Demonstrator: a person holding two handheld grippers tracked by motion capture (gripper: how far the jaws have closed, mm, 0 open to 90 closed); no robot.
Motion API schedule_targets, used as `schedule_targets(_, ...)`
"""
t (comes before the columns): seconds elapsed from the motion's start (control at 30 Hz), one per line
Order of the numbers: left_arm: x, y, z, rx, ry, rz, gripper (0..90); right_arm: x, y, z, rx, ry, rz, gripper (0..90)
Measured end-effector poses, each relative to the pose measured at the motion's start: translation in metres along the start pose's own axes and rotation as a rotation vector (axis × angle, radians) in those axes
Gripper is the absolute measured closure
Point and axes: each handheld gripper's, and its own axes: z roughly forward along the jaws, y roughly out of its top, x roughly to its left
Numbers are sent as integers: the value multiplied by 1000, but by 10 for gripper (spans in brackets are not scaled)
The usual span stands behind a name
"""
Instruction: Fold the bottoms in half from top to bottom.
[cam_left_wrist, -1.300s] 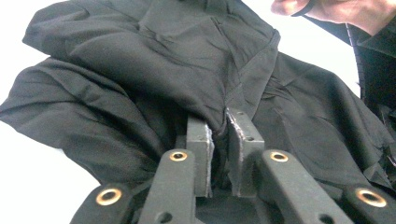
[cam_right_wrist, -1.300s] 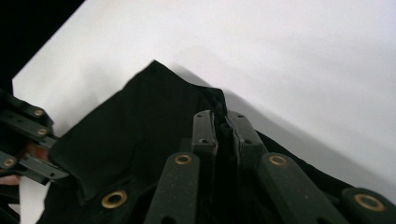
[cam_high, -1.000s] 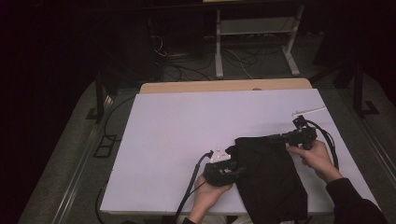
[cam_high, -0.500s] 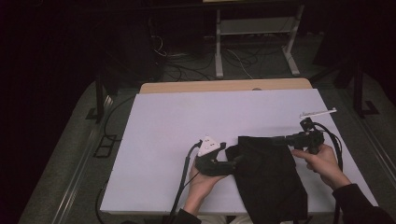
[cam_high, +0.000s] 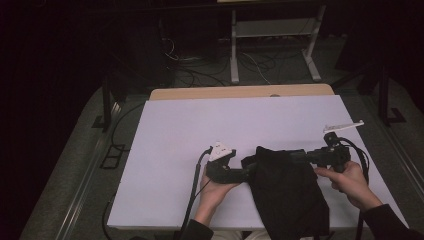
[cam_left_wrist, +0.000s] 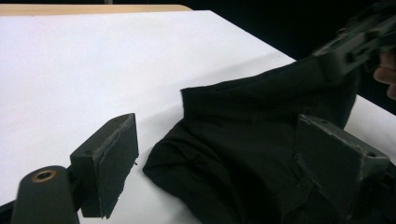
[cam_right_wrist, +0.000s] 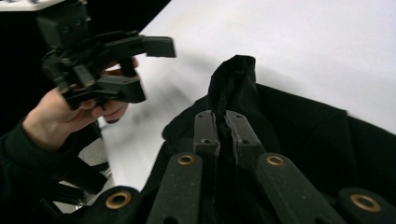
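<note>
A black cloth (cam_high: 285, 190) lies on the white table (cam_high: 200, 125), at its near edge toward the right side. The right gripper (cam_high: 306, 156) is clenched on the cloth's upper edge, a ridge of fabric pinched between its fingers (cam_right_wrist: 205, 128). The left gripper (cam_high: 246, 171) sits at the cloth's left edge, fingers (cam_left_wrist: 109, 161) spread wide and grasping nothing, the corner lying between them. This looks like the start of a spread or fold; next, the left gripper probably needs to pinch that near corner without bunching it.
</note>
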Motion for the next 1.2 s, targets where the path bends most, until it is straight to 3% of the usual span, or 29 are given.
schedule_targets(0.17, 0, 0, 1, 2, -12, -16, 148, 5, -7, -2, 0, 22, -4, 829)
schedule_targets(0.33, 0, 0, 4, 8, -11, -17, 147, 6, -19, -4, -1, 67, 23, 829)
schedule_targets(0.63, 1, -1, 6, 13, -11, -15, 146, 9, -37, -7, 8, 67, 21, 829)
schedule_targets(0.83, 0, -2, 7, 19, -14, -18, 146, 12, -43, -8, -1, 94, 25, 828)
schedule_targets(1.07, 0, -2, 5, 13, -12, -20, 146, 18, -49, -8, 23, 101, 5, 828)
schedule_targets(1.2, 0, -2, 5, 12, -25, -39, 147, 19, -54, -8, 45, 109, 18, 827)
